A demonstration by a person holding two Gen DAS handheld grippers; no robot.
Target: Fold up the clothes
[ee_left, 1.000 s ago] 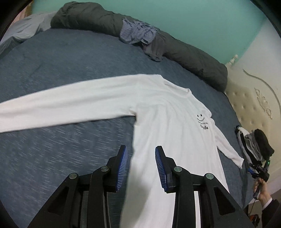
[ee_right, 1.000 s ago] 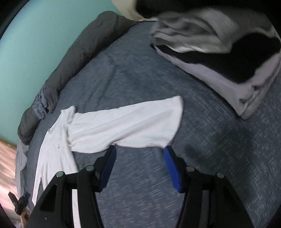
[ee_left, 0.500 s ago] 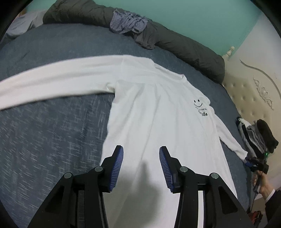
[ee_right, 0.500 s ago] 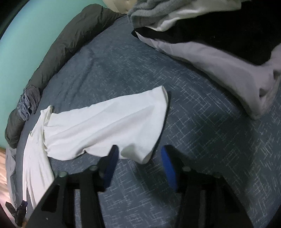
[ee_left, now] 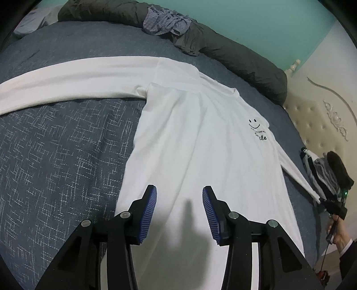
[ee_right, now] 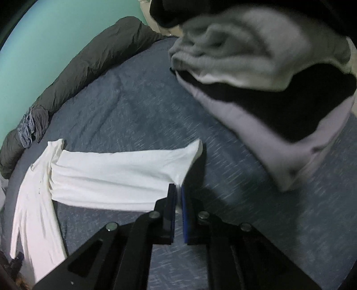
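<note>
A white long-sleeved shirt (ee_left: 200,142) with a small black smiley print lies flat on the dark blue bed cover (ee_left: 55,156), sleeves spread to both sides. My left gripper (ee_left: 179,200) is open and empty, hovering over the shirt's lower body. In the right wrist view the same shirt's sleeve (ee_right: 120,176) stretches across the bed. My right gripper (ee_right: 177,194) is shut on the cuff end of that sleeve, lifting it slightly off the cover.
A dark grey rolled duvet (ee_left: 234,55) with a crumpled bluish garment (ee_left: 165,20) lies along the far edge by the teal wall. A stack of folded grey, black and white clothes (ee_right: 279,78) sits close beside the right gripper. A padded headboard (ee_left: 316,116) is at right.
The right gripper has closed on the sleeve cuff; it was open before. The left gripper has moved over the shirt's lower body and stays open.
</note>
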